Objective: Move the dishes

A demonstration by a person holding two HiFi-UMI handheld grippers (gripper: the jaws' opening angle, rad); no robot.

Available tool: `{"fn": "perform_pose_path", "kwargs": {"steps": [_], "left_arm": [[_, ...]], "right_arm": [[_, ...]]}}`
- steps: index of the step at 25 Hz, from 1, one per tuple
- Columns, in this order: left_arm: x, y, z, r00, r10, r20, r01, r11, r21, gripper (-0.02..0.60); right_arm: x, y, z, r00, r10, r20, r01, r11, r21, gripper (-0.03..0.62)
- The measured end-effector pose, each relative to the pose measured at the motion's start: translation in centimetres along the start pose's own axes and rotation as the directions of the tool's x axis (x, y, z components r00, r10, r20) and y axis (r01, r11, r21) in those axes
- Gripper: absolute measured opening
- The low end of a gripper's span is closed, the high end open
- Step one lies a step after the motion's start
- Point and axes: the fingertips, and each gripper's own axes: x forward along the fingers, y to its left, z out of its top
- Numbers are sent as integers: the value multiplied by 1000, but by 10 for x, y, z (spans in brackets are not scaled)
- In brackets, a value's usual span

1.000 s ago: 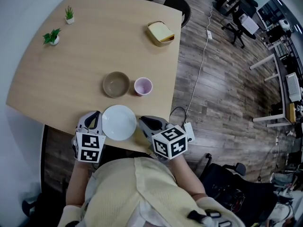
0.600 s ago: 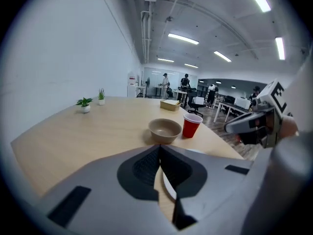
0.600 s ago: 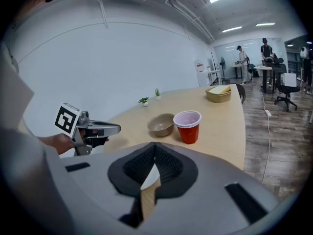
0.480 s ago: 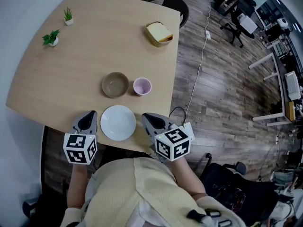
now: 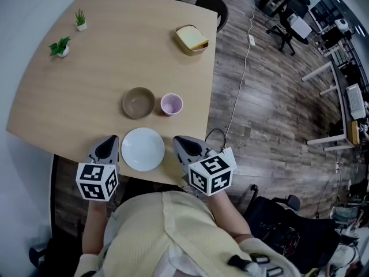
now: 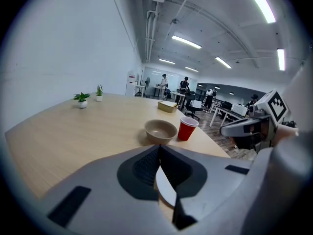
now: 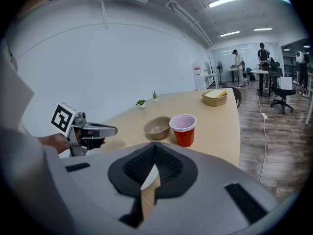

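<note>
Flanking the plate (image 5: 143,149), left gripper (image 5: 109,141), drawn back, and right gripper (image 5: 179,141) keep jaws together.

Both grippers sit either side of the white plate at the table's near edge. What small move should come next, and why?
Probably open the right gripper's jaws and ease them onto the white plate's near rim. It and the left gripper flank the plate with jaws together, holding nothing, so neither can take it yet.

Table (image 5: 86,85) pale matt wood grain, plate (image 5: 143,149) glossy white (ceramic by the look), bowl (image 5: 138,103) matt tan, cup (image 7: 184,131) smooth red plastic
</note>
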Motion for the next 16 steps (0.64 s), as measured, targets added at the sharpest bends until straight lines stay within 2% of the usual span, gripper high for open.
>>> {"fn": "perform_pose_path", "kwargs": {"steps": [16], "left_arm": [[6, -5, 0, 1000, -21, -15, 22, 999, 23, 15]], "right_arm": [[3, -6, 1, 1000, -17, 3, 17, 1000, 11, 14]]}}
